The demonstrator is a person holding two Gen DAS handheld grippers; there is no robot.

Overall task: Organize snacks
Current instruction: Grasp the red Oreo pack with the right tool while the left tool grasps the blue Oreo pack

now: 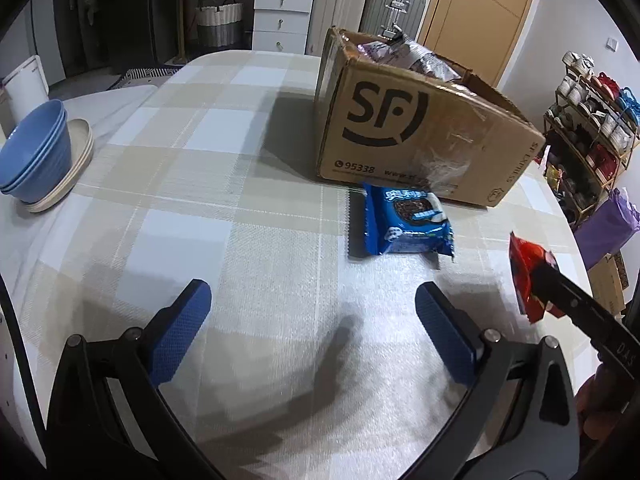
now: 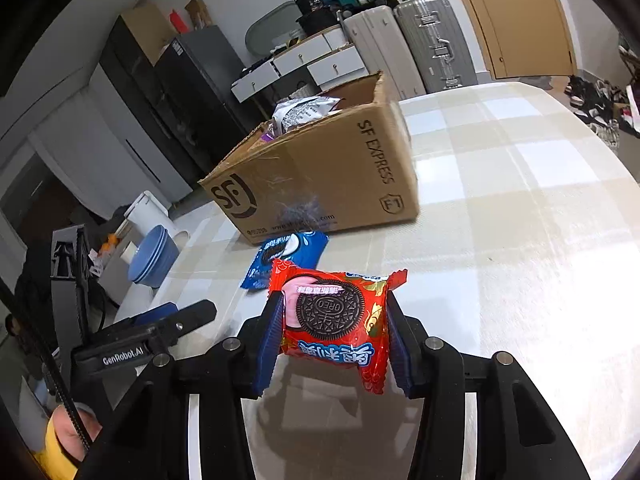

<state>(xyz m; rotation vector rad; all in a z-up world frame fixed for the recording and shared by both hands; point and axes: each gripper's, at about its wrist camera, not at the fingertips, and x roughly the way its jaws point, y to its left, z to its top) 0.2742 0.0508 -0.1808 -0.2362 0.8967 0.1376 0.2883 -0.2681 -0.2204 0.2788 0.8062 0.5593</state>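
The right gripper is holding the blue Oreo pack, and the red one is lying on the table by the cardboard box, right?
Not quite, the colors are swapped. The right wrist view shows the right gripper shut on the red Oreo pack. The blue Oreo pack is the one lying on the table by the cardboard box.
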